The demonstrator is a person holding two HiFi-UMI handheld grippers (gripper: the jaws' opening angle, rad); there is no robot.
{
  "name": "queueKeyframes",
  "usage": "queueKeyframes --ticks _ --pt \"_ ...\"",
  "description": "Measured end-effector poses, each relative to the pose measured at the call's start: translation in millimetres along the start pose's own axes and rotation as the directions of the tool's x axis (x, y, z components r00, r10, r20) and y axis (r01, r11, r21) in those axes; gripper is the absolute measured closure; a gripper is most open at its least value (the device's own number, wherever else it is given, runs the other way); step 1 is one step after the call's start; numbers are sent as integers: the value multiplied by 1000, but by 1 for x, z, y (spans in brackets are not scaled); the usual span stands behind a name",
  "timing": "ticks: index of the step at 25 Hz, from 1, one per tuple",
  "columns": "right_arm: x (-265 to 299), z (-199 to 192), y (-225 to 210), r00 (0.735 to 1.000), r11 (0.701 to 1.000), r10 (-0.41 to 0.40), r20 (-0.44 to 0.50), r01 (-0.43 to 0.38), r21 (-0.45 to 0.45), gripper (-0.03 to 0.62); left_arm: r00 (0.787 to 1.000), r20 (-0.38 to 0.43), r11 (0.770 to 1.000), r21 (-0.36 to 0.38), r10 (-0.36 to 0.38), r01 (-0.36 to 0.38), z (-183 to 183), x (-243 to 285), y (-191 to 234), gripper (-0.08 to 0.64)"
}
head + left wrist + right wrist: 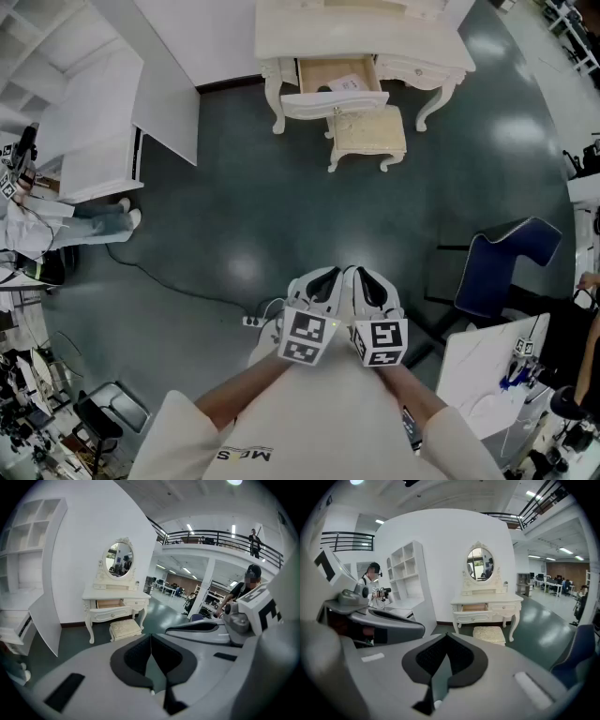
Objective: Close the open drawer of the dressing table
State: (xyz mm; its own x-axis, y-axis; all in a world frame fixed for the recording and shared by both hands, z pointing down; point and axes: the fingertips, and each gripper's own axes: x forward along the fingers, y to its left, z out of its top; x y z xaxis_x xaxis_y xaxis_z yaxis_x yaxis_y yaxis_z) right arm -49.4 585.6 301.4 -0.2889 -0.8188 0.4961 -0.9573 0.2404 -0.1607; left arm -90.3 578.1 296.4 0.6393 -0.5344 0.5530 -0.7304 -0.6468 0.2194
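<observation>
Currently pre-contact | left gripper (pixel 151 641) and right gripper (pixel 446 640) are riding side by side, claws both closed on nothing, likely readied as blunt pushers | drawer (pixel 336 89) is standing open at the front edge of the dressing table (pixel 361 37), above stool (pixel 367 136), well apart from both.

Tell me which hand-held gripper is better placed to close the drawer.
Probably left. Both are far, but the left hand-held gripper lines up with the open drawer; the stool lies ahead of the right hand-held gripper.

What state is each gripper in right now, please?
Left gripper: closed, holding nothing.
Right gripper: closed, holding nothing.
</observation>
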Motion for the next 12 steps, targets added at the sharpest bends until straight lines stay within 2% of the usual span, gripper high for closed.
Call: queueKeyframes --ticks 3,6,12 --pt "-1 3 -15 999 1000 28 -25 -28 0 591 1000 14 1000 0 0 0 10 8 -16 549" --pt "-13 6 -32 1000 1000 29 -11 -29 4 591 1000 -8 1000 -4 11 -11 13 23 -28 549" --pt "-21 8 -76 997 996 74 -2 -74 39 591 997 -19 996 -34 77 -77 27 51 -46 549"
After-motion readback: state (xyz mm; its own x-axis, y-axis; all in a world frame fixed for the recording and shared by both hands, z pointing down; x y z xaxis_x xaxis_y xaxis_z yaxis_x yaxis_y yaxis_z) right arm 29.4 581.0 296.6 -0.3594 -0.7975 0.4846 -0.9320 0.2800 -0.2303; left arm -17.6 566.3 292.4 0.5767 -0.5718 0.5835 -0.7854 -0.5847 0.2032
